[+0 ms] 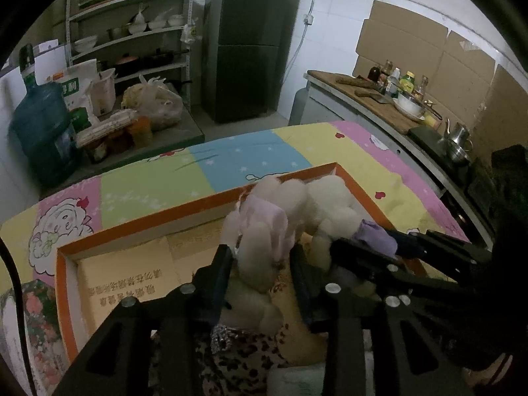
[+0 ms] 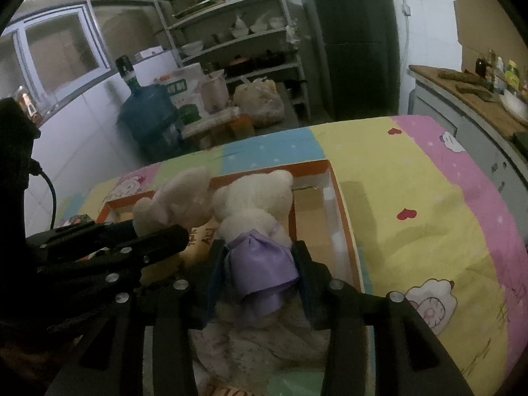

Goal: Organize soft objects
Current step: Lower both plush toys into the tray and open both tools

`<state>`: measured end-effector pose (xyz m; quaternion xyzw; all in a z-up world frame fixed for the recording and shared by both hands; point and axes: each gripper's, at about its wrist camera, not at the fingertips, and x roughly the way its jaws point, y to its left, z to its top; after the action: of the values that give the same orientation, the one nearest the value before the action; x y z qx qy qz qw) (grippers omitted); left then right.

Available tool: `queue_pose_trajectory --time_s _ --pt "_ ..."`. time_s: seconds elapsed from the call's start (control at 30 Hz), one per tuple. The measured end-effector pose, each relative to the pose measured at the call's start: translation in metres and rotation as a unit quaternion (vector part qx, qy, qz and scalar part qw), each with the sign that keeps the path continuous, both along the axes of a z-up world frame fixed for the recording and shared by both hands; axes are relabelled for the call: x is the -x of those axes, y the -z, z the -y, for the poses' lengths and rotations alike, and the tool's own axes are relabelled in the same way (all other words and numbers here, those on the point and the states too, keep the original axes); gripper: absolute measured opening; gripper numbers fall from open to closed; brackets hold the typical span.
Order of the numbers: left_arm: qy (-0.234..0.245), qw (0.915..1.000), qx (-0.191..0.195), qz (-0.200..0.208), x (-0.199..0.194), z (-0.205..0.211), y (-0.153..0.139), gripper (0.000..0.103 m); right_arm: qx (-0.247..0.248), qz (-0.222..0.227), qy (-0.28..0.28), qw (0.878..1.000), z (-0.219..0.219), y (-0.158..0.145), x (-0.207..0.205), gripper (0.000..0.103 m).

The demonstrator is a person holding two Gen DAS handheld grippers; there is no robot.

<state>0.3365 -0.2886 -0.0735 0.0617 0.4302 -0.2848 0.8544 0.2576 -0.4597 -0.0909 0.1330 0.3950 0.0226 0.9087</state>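
Note:
An orange-rimmed cardboard box (image 1: 158,217) lies on the colourful sheet (image 1: 184,178). My left gripper (image 1: 260,260) is shut on a cream plush rabbit (image 1: 260,247) with a pink bow, held over the box. My right gripper (image 2: 259,260) is shut on a white plush bear (image 2: 254,204) with a purple bow (image 2: 264,274), over the box's right part (image 2: 343,224). The bear also shows in the left wrist view (image 1: 330,211), right beside the rabbit, which shows in the right wrist view (image 2: 178,201). Each gripper appears in the other's view, close together.
Leopard-print fabric (image 1: 237,363) and pale cloth (image 2: 264,343) lie under the grippers. A counter with bottles, a bowl and a kettle (image 1: 458,135) runs on the right. A blue water jug (image 1: 43,125), shelves (image 1: 132,33) and a dark fridge (image 1: 244,43) stand beyond the table.

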Motion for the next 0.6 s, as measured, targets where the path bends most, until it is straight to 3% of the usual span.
queue_pose_trajectory --time_s 0.17,0.3,0.6 --pt "-0.003 0.9999 0.011 -0.002 0.005 -0.007 -0.003 0.061 -0.001 -0.004 0.010 1.000 0.002 0.001 0.002 0.047" --pt "-0.006 0.9998 0.019 0.006 0.010 -0.013 -0.009 0.074 -0.005 0.003 0.013 1.000 0.004 -0.001 0.006 0.054" --pt "-0.013 0.9986 0.037 0.037 0.031 -0.027 -0.030 0.076 -0.009 0.024 0.027 0.999 0.004 -0.012 0.021 0.057"
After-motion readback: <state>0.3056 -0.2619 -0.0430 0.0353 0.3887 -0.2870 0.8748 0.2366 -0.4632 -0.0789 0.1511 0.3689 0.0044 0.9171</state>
